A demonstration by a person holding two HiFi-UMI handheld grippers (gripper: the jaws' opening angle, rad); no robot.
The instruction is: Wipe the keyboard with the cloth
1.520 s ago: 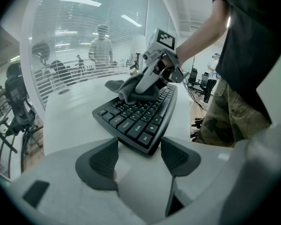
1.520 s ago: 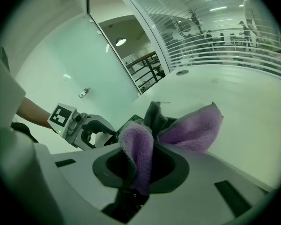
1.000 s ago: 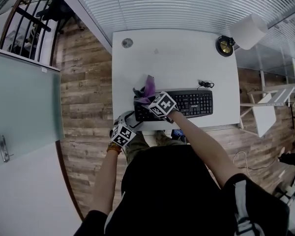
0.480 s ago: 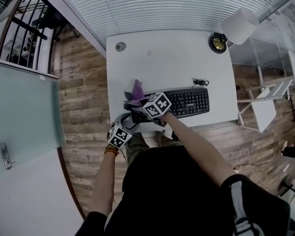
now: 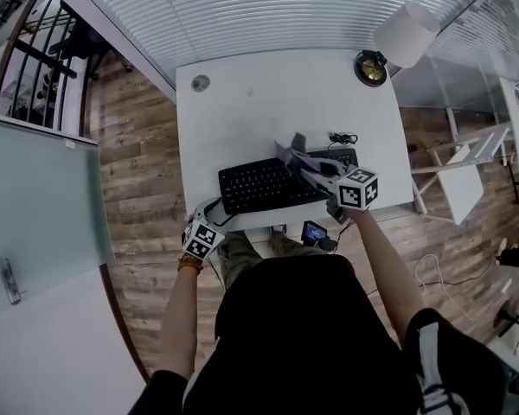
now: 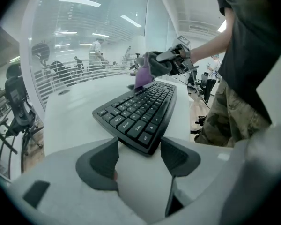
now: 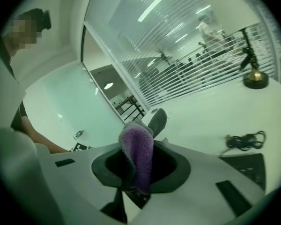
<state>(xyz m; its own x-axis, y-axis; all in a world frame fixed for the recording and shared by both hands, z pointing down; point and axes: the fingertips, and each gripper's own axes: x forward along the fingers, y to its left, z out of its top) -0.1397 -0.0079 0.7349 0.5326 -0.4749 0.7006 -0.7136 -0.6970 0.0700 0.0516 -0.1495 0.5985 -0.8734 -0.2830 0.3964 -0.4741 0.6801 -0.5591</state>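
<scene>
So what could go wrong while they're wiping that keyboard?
The keyboard sits close to the front edge of the table, and the left gripper stands open at its corner, not clamping it, so a firm wipe might shove it. The cloth in the right gripper could also snag the loose cable.

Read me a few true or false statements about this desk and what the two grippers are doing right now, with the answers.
1. The right gripper is shut on a purple cloth. True.
2. The left gripper has its jaws pressed tight together. False: they stand apart, at the keyboard's near corner.
3. The keyboard is white. False: it is black, on a white table.
4. A lamp stands at the table's far right corner. True.
</scene>
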